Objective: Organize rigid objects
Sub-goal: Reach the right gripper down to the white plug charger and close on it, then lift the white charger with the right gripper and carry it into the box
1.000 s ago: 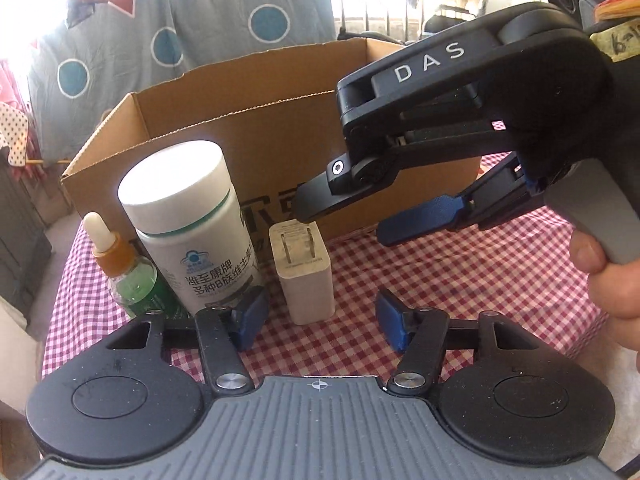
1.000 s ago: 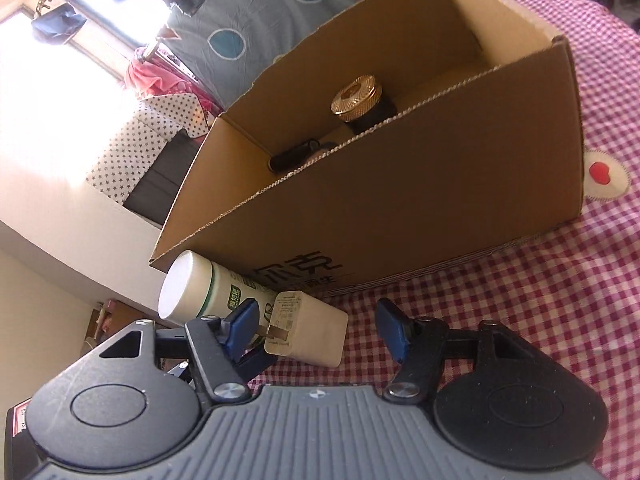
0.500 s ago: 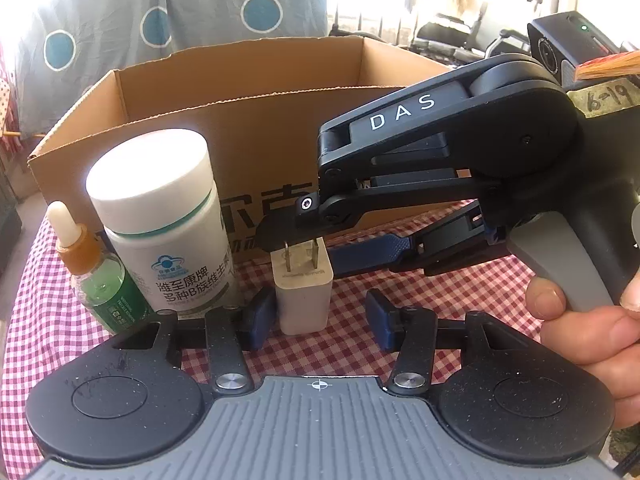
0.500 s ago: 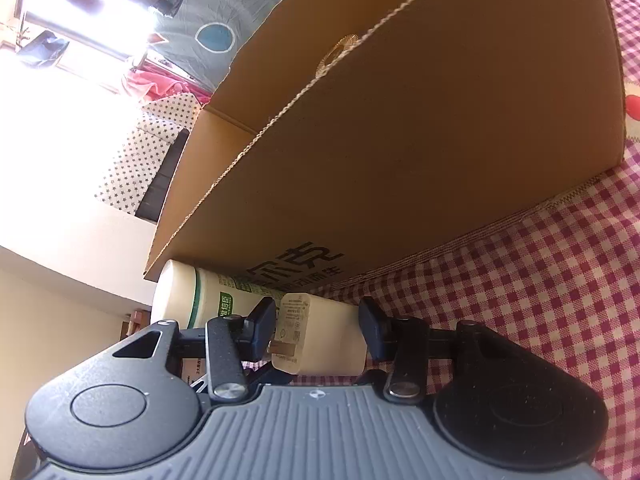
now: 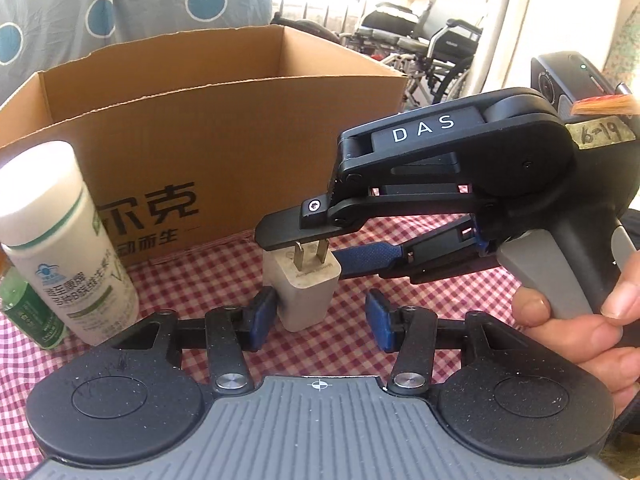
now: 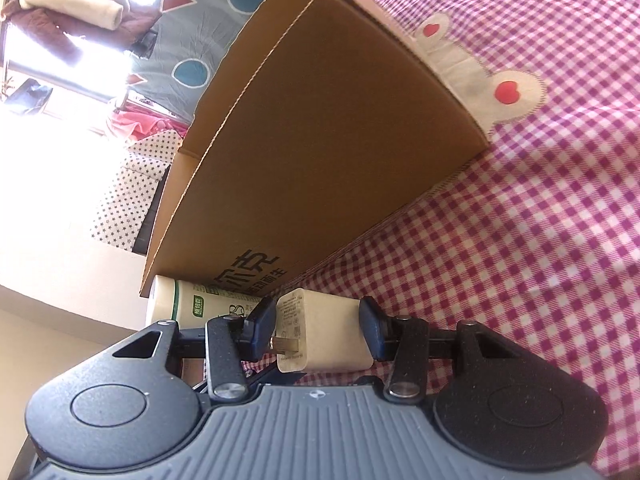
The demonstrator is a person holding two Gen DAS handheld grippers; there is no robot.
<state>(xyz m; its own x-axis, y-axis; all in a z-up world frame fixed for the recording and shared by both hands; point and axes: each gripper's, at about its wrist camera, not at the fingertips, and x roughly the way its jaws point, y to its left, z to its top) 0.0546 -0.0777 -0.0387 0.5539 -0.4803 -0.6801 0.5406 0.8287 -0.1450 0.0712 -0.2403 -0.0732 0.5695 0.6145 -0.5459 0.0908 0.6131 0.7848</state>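
The table [image 5: 192,280], under a checked cloth, carried an open cardboard box [image 5: 224,128]. It looked stiff and light, and was the likely place to put the loose items. In front of the box stood a white supplement bottle [image 5: 68,240]. It was rigid plastic with a smooth round wall that could slip, so it was probably best gripped across its middle. A small green dropper bottle [image 5: 24,308] sat just beside it, half out of view.

The charger plug [image 5: 304,292] stood on the table near the box's front wall, slightly tilted, prongs up. It seemed hard, light and smooth-sided, and easy to topple.

The right claw [image 6: 316,332], held in a hand [image 5: 580,320], was closed on the charger. One pad [image 6: 260,326] met the prong end and the other pressed the body near its base. That end-to-end hold looked risky to me, since the thin prongs gave little bearing surface and the plug could pivot. The flat sides would have given a surer grip.

The left claw [image 5: 320,316] stood open low in front. Its left pad [image 5: 262,312] was touching or just beside the charger and its other pad was clear of it.
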